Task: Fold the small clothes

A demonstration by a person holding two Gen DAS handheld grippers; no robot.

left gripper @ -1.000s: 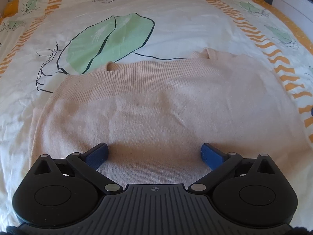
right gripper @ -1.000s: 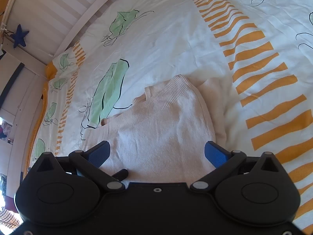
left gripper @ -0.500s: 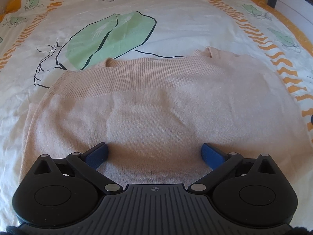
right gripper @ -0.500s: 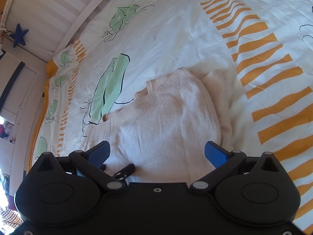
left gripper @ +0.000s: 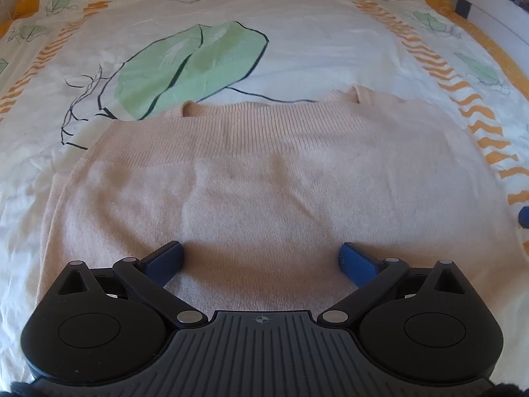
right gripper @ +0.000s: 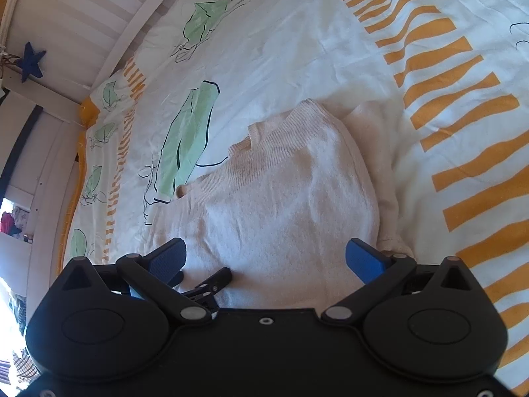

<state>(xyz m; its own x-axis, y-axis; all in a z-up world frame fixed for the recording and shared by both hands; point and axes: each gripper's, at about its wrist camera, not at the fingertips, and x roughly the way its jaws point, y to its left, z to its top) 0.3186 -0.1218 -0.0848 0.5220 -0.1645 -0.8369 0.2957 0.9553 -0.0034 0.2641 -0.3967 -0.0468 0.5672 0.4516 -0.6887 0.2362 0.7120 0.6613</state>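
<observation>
A beige knit sweater [left gripper: 264,178] lies folded on the bed, its ribbed hem band across the far side. It also shows in the right wrist view [right gripper: 291,205], with a lower layer sticking out on its right. My left gripper [left gripper: 261,258] is open and empty, hovering low over the sweater's near part. My right gripper [right gripper: 266,254] is open and empty over the sweater's near right part. A blue fingertip of the right gripper [left gripper: 524,216] shows at the right edge of the left wrist view. Part of the left gripper [right gripper: 211,283] shows in the right wrist view.
The bed cover [left gripper: 297,33] is white with green leaves and orange stripes. A white bed rail [left gripper: 496,16] runs along the far right. In the right wrist view a white slatted rail [right gripper: 99,16] and a blue star [right gripper: 31,61] are at the left.
Both grippers have pulled back a little and risen. The sweater shows lower and fuller in both views. The left gripper's part has come further into the right wrist view. The sweater has not moved.
</observation>
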